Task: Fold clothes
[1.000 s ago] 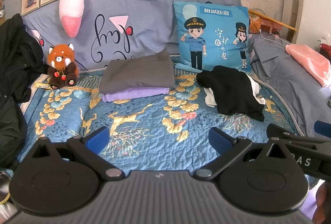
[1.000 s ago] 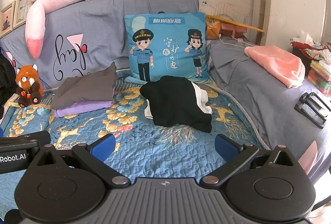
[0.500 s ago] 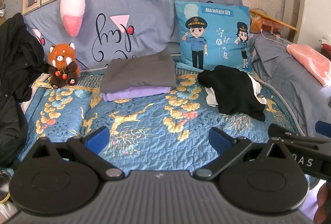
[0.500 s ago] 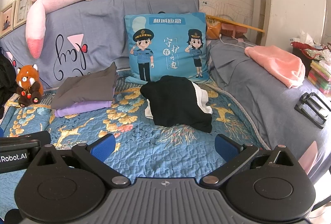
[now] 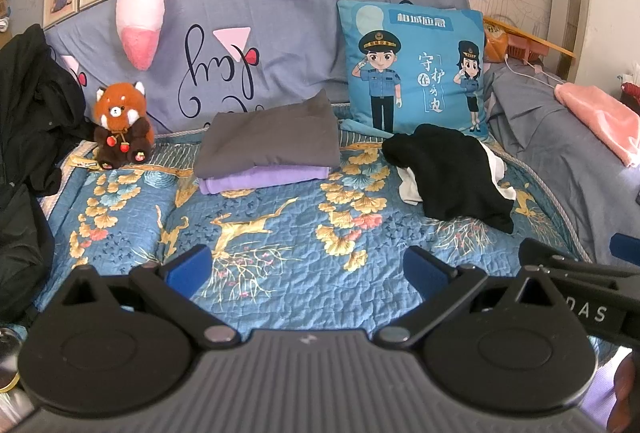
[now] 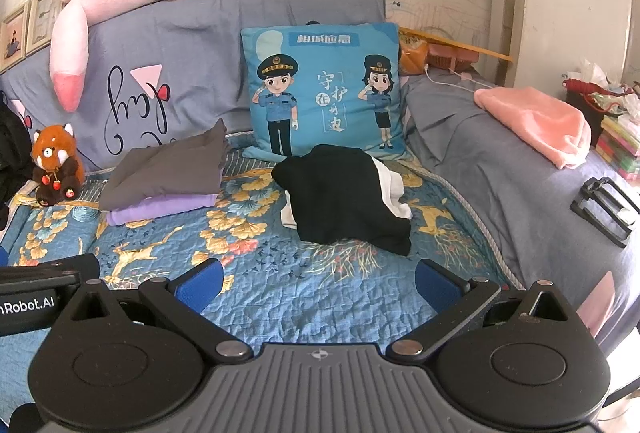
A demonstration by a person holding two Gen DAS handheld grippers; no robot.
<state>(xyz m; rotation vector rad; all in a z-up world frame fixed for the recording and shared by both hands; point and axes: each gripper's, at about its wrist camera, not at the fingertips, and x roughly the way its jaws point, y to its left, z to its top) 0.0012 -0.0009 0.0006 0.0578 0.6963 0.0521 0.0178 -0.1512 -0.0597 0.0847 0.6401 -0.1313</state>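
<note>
Left wrist view. We look across a blue quilt [image 5: 280,233] printed with gold deer. At 11 o'clock from centre a folded grey garment [image 5: 272,141] sits squarely on a folded lilac garment [image 5: 260,179], a neat stack of two. At 2 o'clock a black garment [image 5: 456,169] lies rumpled over a white garment [image 5: 408,187], neither folded. So we judge the task partly done: two pieces folded and stacked, and the black and white heap left to fold. A police-cartoon cushion [image 5: 412,69] stands behind the heap; a red panda plush [image 5: 120,129] sits at 9 o'clock. Our left gripper [image 5: 304,269] hangs over the near quilt at 6 o'clock, its blue pads spread wide, holding nothing and touching no cloth. The other tool's black arm pokes in at 4 o'clock.

Right wrist view. Same bed from further right. The black garment [image 6: 344,193] now sits dead centre, straight ahead of our right gripper [image 6: 318,279], with the white garment [image 6: 394,189] showing along its 3 o'clock side. The grey-over-lilac stack lies at 10 o'clock. A folded pink towel [image 6: 536,121] rests on the grey sheet at 2 o'clock. This tool's pads also stand wide apart, empty, well short of the heap.
</note>
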